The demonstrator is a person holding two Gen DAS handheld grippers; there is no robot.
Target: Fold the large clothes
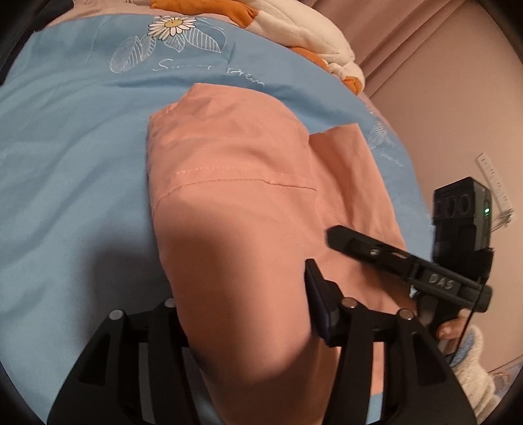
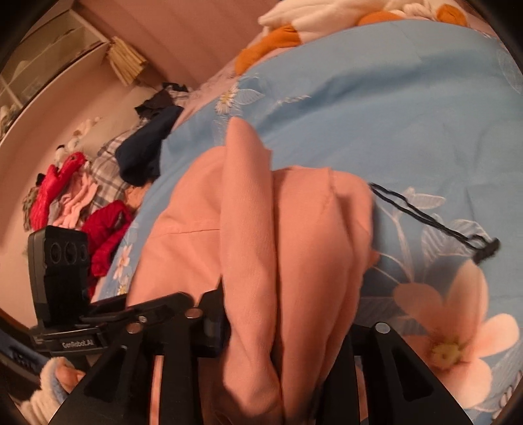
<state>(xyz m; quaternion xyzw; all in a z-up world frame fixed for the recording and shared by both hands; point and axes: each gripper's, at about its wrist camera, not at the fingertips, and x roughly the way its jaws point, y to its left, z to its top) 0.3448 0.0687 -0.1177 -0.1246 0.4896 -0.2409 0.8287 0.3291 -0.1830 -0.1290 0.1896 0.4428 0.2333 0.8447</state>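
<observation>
A large pink garment [image 1: 248,170] lies on a blue flowered bedsheet [image 1: 72,137]. Its near end rises into my left gripper [image 1: 242,294], which is shut on a broad fold; the cloth hides the left finger, and the right pad [image 1: 317,294] presses against it. In the right wrist view the same pink garment [image 2: 294,229] is bunched in several lengthwise folds between the fingers of my right gripper [image 2: 287,314], shut on it. The two grippers sit side by side, and the right one's finger [image 1: 359,245] rests over the garment's right edge.
An orange and white plush blanket [image 1: 294,29] lies at the bed's far end. A black cord [image 2: 434,215] sits on the bedsheet [image 2: 392,114] right of the garment. Loose red, navy and plaid clothes [image 2: 98,209] are piled left. A hand in a fluffy sleeve [image 1: 470,359] holds the right gripper.
</observation>
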